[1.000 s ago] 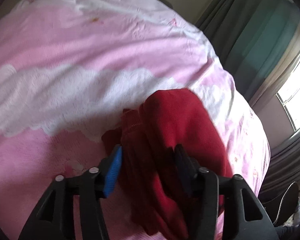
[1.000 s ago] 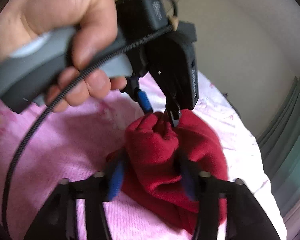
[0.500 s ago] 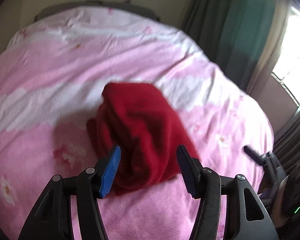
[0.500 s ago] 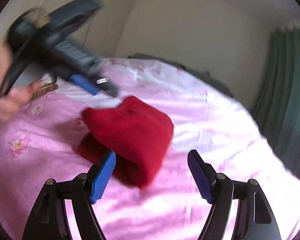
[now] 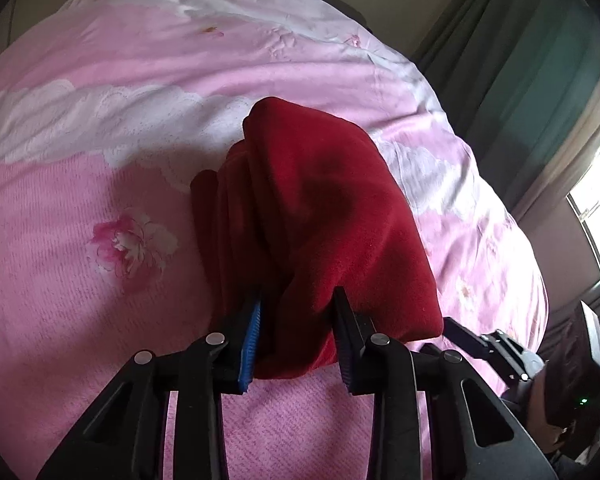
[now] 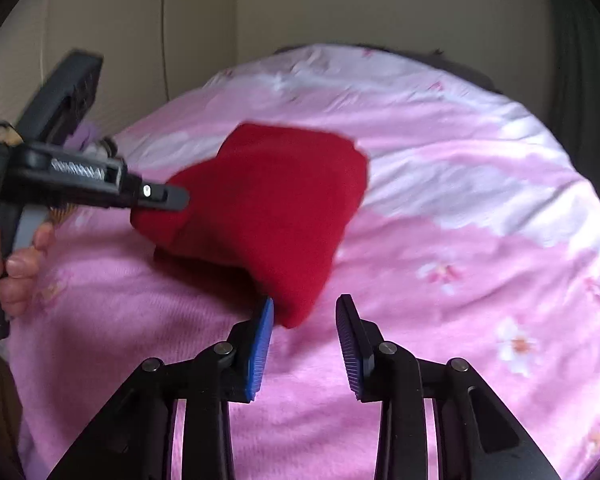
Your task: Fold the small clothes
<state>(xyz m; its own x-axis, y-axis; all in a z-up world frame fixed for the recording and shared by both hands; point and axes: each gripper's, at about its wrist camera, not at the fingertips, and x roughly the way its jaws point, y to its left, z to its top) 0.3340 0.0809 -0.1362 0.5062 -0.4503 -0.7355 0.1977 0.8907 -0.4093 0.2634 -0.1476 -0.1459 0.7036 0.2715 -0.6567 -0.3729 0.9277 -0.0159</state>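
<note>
Red folded garment point(image 5: 324, 216) is being clamped between the closing left hand-held gripper point(image 5: 296, 304); the closing right hand-held gripper point(image 6: 304, 312) has only its near corner between narrowing jaws.

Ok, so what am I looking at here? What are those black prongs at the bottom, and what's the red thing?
There is no robot here. A person holds a pair of tongs in each hand, and each pair carries a wide-angle camera looking along its prongs. One picture is from the left tongs, the other from the right tongs. A bunched red garment sits on a pink flowered bedspread. The left tongs are closing on its edge, with cloth filling the gap. The right tongs are closing too, with only a corner of cloth beside one pad. The hand in the right picture holds the left tongs.
</note>
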